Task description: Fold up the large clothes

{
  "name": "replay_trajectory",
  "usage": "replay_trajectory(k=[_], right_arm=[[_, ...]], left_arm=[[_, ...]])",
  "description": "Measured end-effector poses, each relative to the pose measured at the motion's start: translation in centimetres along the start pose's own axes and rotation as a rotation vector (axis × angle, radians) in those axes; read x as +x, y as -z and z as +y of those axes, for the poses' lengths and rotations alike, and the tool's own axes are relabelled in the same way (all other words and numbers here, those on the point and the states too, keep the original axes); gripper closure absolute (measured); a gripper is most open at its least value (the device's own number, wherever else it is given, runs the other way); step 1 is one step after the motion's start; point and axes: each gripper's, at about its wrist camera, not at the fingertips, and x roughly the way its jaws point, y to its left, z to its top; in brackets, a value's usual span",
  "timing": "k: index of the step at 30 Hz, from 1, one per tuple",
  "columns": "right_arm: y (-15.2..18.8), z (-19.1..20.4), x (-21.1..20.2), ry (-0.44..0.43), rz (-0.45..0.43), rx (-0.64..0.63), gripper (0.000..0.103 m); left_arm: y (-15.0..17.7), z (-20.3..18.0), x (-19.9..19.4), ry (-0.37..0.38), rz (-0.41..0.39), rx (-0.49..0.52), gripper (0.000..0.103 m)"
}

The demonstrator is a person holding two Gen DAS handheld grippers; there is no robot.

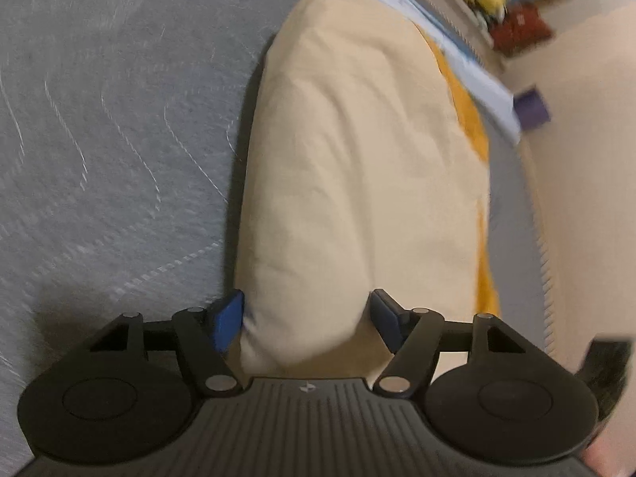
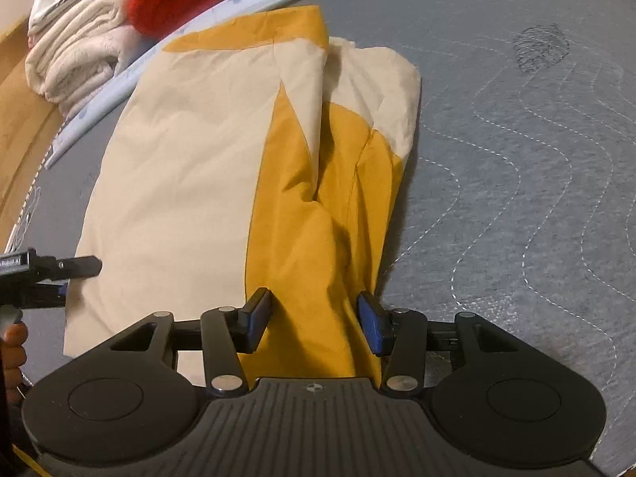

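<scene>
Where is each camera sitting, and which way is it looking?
Left wrist: sits on the left gripper, looking along the cream side of the jacket on the gray mattress; only its own fingers show.
Right wrist: sits on the right gripper, looking along the jacket's yellow part toward folded towels; the left gripper and some of the person's fingers show at the left edge.
Shared: jacket, mattress.

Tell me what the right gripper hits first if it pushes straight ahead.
The right gripper already has the jacket's yellow fabric between its open fingers, so it would meet that bunched cloth at once.
</scene>
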Motion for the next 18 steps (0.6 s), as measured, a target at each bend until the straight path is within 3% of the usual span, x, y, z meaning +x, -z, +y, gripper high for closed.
replay_trajectory(k=[5, 9, 11, 12, 14, 16, 18], right_arm=[[0.6, 1.4, -0.1, 0.066, -0.009, -0.072, 0.049], [2.2, 2.5, -2.1, 0.229, -0.073, -0.181, 0.052], [2.7, 2.8, -4.1, 0.325, -0.163, -0.219, 0.057], [3.2, 3.3, -6.1, 0.373, -0.256, -0.236, 0.057], [4.4, 4.4, -9.7, 0.414, -0.420, -0.255, 0.057], [6.2, 5.7, -13.5, 0.415, -0.571, -0.268, 0.053], [8.4, 7.3, -17.2, 0.394, -0.685, -0.285, 0.045]], left_arm=[[1.1, -0.8, -1.3, -0.089, -0.004, 0.118, 0.022], [2.6, -2.5, -3.5, -0.253, 0.001, 0.213, 0.018], [4.4, -4.4, -6.0, -0.392, -0.125, 0.305, 0.018], [5.5, -5.5, -7.8, -0.440, -0.221, 0.341, 0.017], [7.6, -7.1, -10.7, -0.444, -0.345, 0.363, 0.016], [10.0, -8.6, -13.3, -0.417, -0.439, 0.380, 0.000], [12.8, -10.1, -15.5, -0.412, -0.523, 0.410, 0.000]])
